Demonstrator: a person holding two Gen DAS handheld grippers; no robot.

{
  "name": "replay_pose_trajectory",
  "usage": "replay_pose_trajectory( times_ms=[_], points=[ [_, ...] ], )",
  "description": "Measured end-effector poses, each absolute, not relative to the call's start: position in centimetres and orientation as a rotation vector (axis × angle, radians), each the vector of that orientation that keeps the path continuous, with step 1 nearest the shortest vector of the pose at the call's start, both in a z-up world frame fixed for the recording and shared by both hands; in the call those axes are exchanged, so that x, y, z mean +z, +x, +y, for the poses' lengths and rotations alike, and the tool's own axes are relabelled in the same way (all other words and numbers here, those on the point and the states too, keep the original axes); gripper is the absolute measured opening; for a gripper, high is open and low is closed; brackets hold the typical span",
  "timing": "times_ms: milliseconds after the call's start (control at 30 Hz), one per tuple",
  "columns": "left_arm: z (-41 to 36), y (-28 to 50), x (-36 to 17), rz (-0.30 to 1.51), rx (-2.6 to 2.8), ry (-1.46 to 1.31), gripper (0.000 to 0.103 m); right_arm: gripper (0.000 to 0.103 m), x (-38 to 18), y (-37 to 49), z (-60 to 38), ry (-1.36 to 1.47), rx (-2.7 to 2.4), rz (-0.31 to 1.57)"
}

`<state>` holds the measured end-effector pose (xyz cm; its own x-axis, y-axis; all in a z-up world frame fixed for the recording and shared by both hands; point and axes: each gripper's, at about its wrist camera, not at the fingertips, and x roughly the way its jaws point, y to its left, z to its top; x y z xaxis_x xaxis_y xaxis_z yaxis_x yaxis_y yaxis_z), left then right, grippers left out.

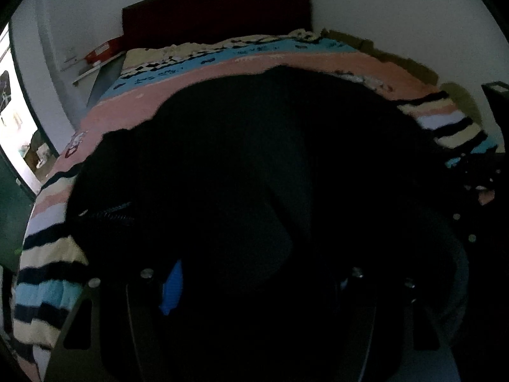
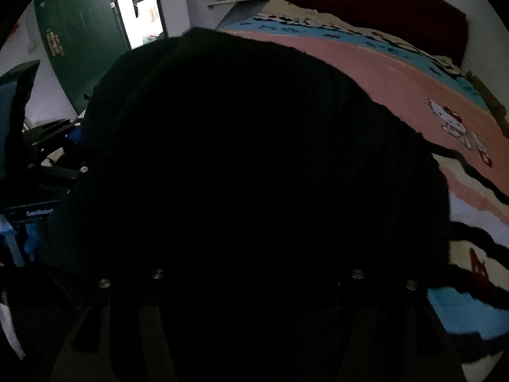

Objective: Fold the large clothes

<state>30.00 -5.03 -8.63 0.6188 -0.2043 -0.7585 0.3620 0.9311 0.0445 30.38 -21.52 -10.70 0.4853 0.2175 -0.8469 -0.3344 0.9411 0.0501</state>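
A large black garment (image 1: pixel 254 159) lies spread on the bed (image 1: pixel 197 73), covering most of a striped pink, blue and cream blanket (image 1: pixel 47 254) with a cartoon cat print (image 2: pixel 451 124). A zipper (image 1: pixel 108 215) shows at the garment's left edge in the left wrist view. The left claw (image 1: pixel 254 302) sits low over the dark cloth; one blue fingertip pad (image 1: pixel 173 289) is visible, but whether the jaws grip fabric cannot be told. The right claw (image 2: pixel 254 302) is lost against the black cloth; its state cannot be told either. A dark red headboard (image 1: pixel 216 9) stands against the white wall (image 1: pixel 381 6). A green door (image 2: pixel 79 31) stands open beside a bright doorway (image 2: pixel 140 6).
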Motion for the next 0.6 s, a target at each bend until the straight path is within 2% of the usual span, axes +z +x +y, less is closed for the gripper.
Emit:
replay_pose_trajectory(
  times_ms=[200, 600],
  points=[
    [-4.8, 27.6, -8.5, 0.850, -0.332, 0.190, 0.068, 0.062, -7.5, 27.1, -21.3, -0.132, 0.376, 0.937],
    [-6.0, 28.9, -12.3, 0.879, -0.280, 0.217, 0.069, 0.062, -13.1, 30.6, -21.3, -0.102, 0.333, 1.033]
  ],
)
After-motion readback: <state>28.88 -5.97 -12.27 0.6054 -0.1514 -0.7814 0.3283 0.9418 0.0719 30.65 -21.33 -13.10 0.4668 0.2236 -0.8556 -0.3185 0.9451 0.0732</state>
